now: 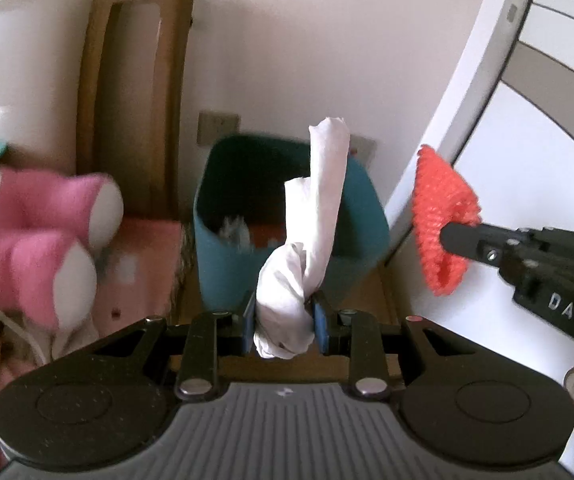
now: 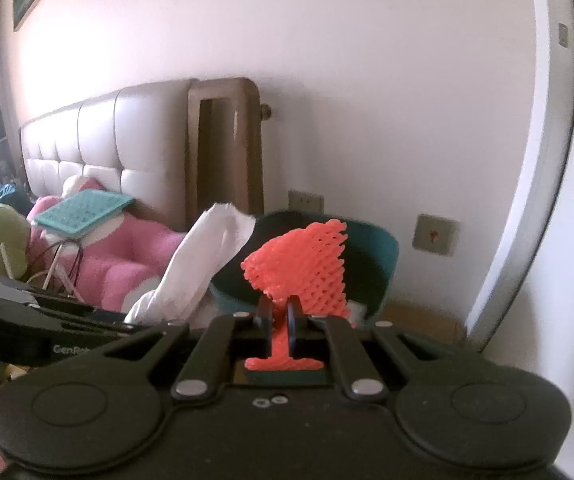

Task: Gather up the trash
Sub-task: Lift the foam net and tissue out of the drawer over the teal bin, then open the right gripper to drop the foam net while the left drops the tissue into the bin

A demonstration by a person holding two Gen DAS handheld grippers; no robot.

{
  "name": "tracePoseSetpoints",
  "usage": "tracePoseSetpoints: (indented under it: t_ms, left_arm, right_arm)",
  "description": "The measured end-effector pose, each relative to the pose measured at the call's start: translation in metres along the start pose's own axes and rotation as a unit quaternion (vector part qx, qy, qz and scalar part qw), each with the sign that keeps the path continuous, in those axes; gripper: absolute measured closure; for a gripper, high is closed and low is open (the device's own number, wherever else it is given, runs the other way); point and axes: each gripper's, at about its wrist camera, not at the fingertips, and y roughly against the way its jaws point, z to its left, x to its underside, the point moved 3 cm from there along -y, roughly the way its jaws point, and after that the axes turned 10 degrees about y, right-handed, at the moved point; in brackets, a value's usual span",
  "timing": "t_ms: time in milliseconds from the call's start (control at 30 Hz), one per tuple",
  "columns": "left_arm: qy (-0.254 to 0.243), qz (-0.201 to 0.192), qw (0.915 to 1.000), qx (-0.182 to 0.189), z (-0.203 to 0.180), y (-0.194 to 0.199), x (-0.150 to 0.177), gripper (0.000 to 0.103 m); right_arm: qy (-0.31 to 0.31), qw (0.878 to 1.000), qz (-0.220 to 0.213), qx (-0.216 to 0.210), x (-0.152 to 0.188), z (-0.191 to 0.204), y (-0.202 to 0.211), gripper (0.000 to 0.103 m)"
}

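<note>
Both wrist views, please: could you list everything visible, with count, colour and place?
Tissue wad: one, white, clamped in the left gripper, tail sticking up.
Foam net: one, orange-red, pinched in the right gripper.
Bin: one, teal, on the floor by the wall, scraps inside.
Plush toy: one, pink and white, on the bed.
Headboard: one, beige, padded, against the wall.
Wall plates: two, grey-green, low on the wall.
Left gripper: black, shut on the tissue wad.
Right gripper: black, shut on the foam net.

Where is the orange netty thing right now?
The orange foam net is pinched in the right gripper, held up in front of the teal bin, to the right of the white tissue in the left gripper.
</note>
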Motion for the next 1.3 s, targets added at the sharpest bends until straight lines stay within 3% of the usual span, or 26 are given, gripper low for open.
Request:
tracePoseSetpoints:
  t_ms: [267, 533, 733, 933, 1167, 1300]
  left_arm:
    - [0.004, 0.002, 0.9999, -0.013, -0.005, -0.049, -0.064, 0.075]
    - [0.000, 0.035, 0.9987, -0.036, -0.002, -0.101, -0.087, 0.075]
    - [0.022, 0.069, 0.9969, -0.030, 0.005, -0.125, -0.085, 0.075]
    - [-0.009, 0.099, 0.9943, -0.039, 0.001, -0.150, -0.069, 0.075]
    - [-0.011, 0.121, 0.9915, -0.045, 0.000, -0.164, -0.057, 0.074]
    - [-0.019, 0.122, 0.9915, -0.041, -0.002, -0.166, -0.054, 0.056]
  right_arm:
    - [0.016, 1.000, 0.014, 0.004, -0.032, -0.020, -0.055, 0.097]
    - [0.017, 0.999, 0.043, 0.015, -0.035, -0.038, -0.102, 0.097]
    - [-0.002, 0.998, 0.060, 0.015, -0.027, -0.053, -0.129, 0.096]
    - [-0.011, 0.997, 0.081, 0.008, -0.011, -0.056, -0.148, 0.096]
    - [-0.027, 0.994, 0.101, -0.012, 0.001, -0.056, -0.160, 0.089]
    - [-0.018, 0.994, 0.109, -0.010, 0.003, -0.055, -0.163, 0.084]
